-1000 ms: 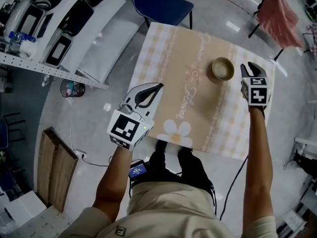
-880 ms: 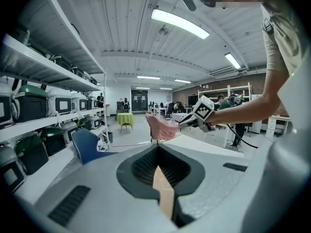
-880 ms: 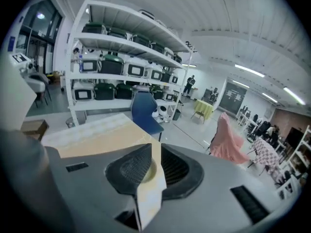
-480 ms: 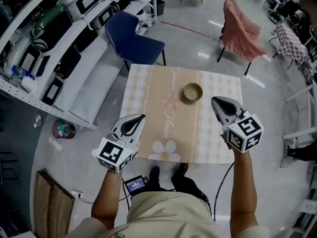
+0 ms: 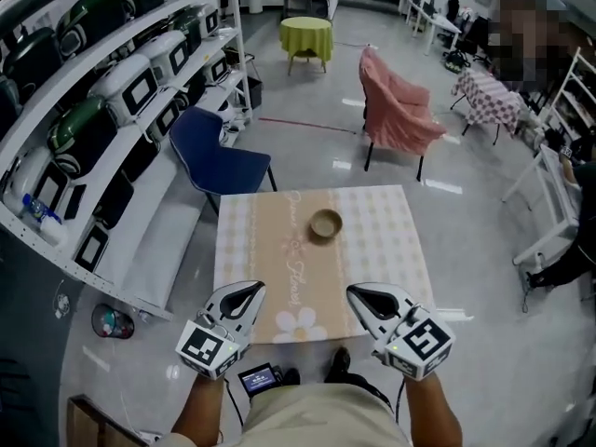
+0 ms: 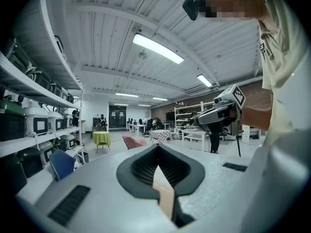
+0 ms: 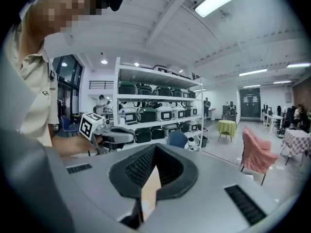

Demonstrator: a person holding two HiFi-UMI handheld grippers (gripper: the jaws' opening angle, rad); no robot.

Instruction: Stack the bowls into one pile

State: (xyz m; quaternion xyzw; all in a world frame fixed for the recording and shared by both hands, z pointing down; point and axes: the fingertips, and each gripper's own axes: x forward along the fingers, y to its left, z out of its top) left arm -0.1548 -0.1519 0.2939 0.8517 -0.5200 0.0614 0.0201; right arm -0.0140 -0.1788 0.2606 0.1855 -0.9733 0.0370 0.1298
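Nothing here can be read. Looping script runs along the cloth point(image 5: 372, 240), too small to make out. The cube on the left gripper point(image 5: 249, 290) and on the right gripper point(image 5: 359, 293) carries only black-and-white square markers. A small print on the shirt point(image 6: 279, 57) is illegible.

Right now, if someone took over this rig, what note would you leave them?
Left hand-held gripper: shut, empty, held by the table's near edge.
Right hand-held gripper: shut, empty, also at the near edge.
Bowls: one pile on the table, toward its far side. How many are nested cannot be told from here.
Done: no loose bowl shows elsewhere on it, so the stacking looks finished.
Left: probably nothing. Perhaps check that the pile sits straight.
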